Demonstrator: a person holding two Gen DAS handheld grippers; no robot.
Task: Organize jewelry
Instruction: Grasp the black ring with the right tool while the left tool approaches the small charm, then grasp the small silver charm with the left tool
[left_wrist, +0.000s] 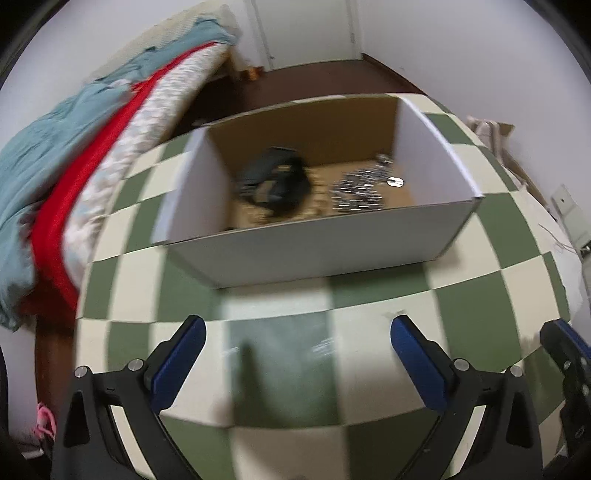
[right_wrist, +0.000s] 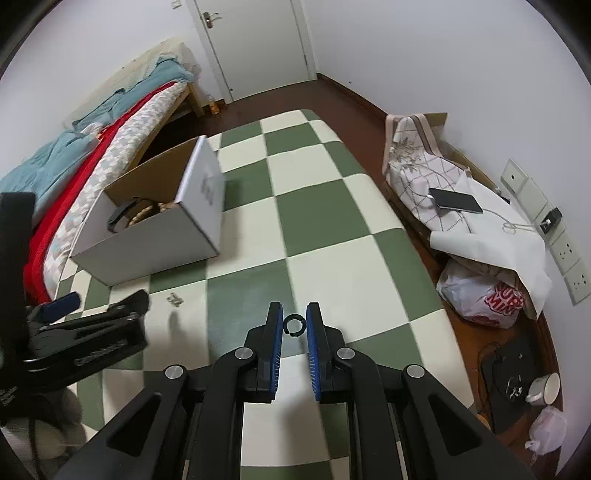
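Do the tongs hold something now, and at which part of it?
The right tongs hold a small black open ring, pinched across its outer sides between the blue pads. The left tongs are open and hold nothing.

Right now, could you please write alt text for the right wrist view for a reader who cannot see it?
The right gripper pinches a small black ring between its blue-padded fingers above a green-and-cream checkered mat. To the left stands an open cardboard box with jewelry inside, and the left gripper enters from the left edge.
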